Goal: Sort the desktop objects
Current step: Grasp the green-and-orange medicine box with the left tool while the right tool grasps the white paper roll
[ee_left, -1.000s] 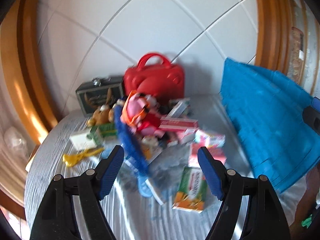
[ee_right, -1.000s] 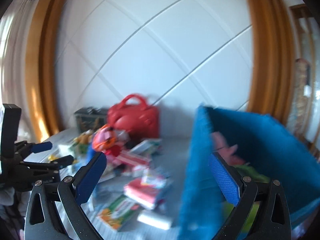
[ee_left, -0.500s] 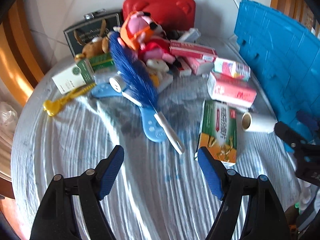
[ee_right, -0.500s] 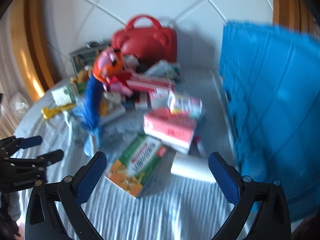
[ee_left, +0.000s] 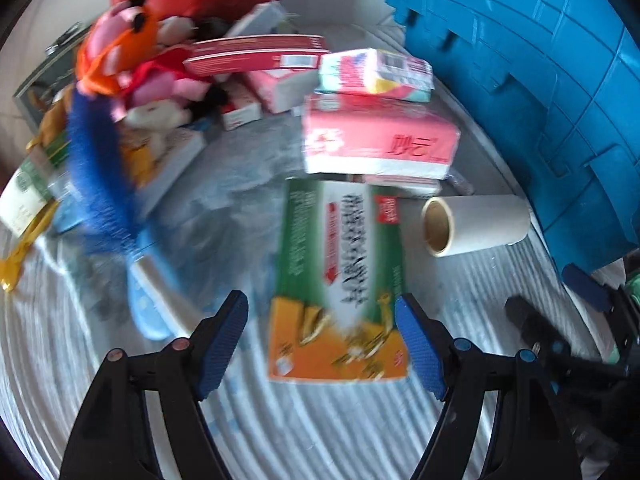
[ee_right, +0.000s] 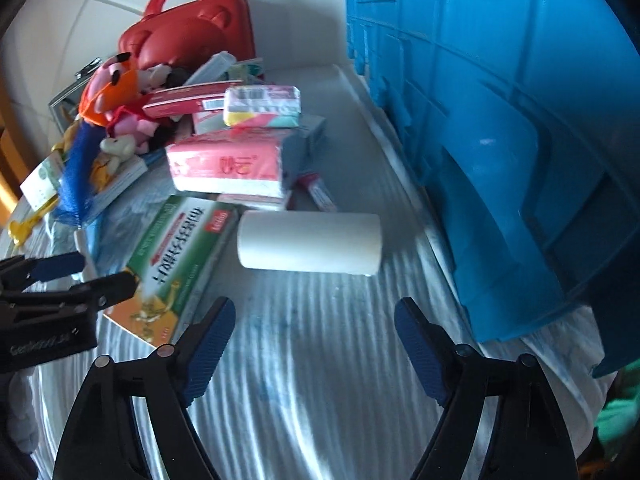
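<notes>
A green and orange box (ee_left: 340, 276) lies flat on the striped cloth, and its near end sits between the fingers of my left gripper (ee_left: 322, 340). That gripper is open; whether its right pad touches the box edge I cannot tell. A white roll (ee_right: 310, 242) lies on its side just beyond the tips of my right gripper (ee_right: 314, 340). The right jaws are closing with nothing between them. The left gripper (ee_right: 76, 280) also shows at the left of the right wrist view, over the same box (ee_right: 176, 260).
A tall blue crate (ee_right: 500, 140) stands close on the right. Behind the box lie a pink tissue pack (ee_left: 380, 140), several small cartons, a plush toy (ee_left: 132, 52), a blue brush (ee_left: 100, 176) and a red case (ee_right: 192, 36). A yellow tool (ee_left: 20, 256) lies far left.
Both grippers have dropped toward the table and tilted down. The left now straddles the green box's near end. The right has come close to the white roll and its jaws have narrowed a little.
</notes>
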The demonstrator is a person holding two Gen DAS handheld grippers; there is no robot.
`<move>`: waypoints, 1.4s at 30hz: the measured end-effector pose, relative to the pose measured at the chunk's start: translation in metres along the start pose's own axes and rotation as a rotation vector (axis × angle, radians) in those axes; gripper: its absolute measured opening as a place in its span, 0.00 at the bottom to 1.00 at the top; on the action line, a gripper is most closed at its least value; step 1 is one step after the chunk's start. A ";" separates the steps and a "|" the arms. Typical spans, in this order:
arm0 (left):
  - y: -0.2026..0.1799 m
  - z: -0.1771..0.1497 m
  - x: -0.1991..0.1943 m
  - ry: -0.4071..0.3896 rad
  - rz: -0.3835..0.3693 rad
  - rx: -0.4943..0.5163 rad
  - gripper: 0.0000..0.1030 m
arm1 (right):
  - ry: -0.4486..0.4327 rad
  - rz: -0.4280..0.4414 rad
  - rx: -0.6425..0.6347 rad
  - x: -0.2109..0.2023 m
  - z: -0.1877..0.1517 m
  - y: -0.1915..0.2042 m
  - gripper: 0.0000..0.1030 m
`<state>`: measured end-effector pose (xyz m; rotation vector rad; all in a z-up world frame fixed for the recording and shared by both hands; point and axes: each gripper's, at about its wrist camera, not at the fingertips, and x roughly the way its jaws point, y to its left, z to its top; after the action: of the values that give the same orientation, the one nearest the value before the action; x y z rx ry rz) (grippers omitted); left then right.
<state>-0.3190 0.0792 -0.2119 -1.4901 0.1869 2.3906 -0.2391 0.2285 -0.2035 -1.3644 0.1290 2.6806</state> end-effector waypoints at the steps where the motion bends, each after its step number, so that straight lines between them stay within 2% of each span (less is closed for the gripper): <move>1: -0.007 0.003 0.008 0.014 -0.002 0.018 0.73 | 0.007 -0.001 0.009 0.002 -0.002 -0.003 0.83; 3: -0.018 0.008 0.026 0.054 0.010 0.054 0.73 | 0.028 -0.004 0.020 0.007 -0.007 -0.009 0.85; 5: -0.030 0.011 0.035 0.026 0.107 0.117 0.77 | 0.040 -0.009 0.026 0.010 -0.009 -0.014 0.86; 7: -0.036 0.013 0.046 0.024 0.155 0.164 0.86 | 0.044 -0.008 0.028 0.012 -0.009 -0.017 0.89; 8: -0.034 0.013 0.052 0.043 0.158 0.161 0.91 | 0.041 -0.004 0.022 0.013 -0.008 -0.018 0.94; 9: -0.024 0.014 0.053 0.042 0.130 0.108 0.92 | 0.036 -0.002 0.013 0.014 -0.006 -0.016 1.00; 11: -0.003 0.014 0.056 0.078 0.061 -0.003 0.89 | 0.019 -0.001 -0.010 0.016 -0.001 -0.012 1.00; 12: 0.006 0.011 0.052 0.064 0.065 -0.037 0.86 | 0.013 -0.001 -0.021 0.019 0.002 -0.009 1.00; 14: 0.022 0.000 0.044 0.065 0.122 -0.072 0.86 | 0.003 -0.004 -0.038 0.026 0.008 -0.002 1.00; 19: 0.057 -0.031 0.023 0.079 0.158 -0.187 0.86 | -0.020 -0.059 -0.058 0.045 0.022 0.006 1.00; 21: 0.062 -0.039 0.017 0.082 0.162 -0.207 0.86 | -0.003 -0.030 -0.054 0.053 0.027 0.007 1.00; 22: 0.064 -0.043 0.014 0.086 0.158 -0.219 0.86 | 0.003 0.011 -0.059 0.054 0.029 0.009 1.00; 25: 0.067 -0.050 0.008 0.086 0.155 -0.241 0.86 | 0.002 0.089 -0.118 0.043 0.027 0.024 1.00; 29: 0.067 -0.055 0.002 0.084 0.155 -0.255 0.86 | 0.073 0.283 -0.223 0.025 0.011 0.058 1.00; 31: 0.065 -0.054 0.001 0.083 0.153 -0.255 0.86 | 0.091 0.328 -0.256 0.016 0.004 0.069 1.00; 36: 0.057 -0.045 0.001 0.077 0.162 -0.250 0.86 | 0.040 0.222 -0.251 0.009 0.017 0.068 1.00; 39: 0.051 -0.041 0.001 0.095 0.167 -0.252 0.86 | 0.074 0.199 -0.228 0.021 0.031 0.060 1.00; 40: 0.049 -0.040 0.001 0.103 0.168 -0.251 0.86 | 0.101 0.199 -0.234 0.026 0.033 0.062 0.98; 42: 0.045 -0.037 0.001 0.122 0.170 -0.251 0.86 | 0.160 0.198 -0.268 0.038 0.036 0.069 0.78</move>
<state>-0.3028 0.0272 -0.2313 -1.8014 0.0426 2.5328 -0.3009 0.1679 -0.2119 -1.7287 -0.0882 2.8271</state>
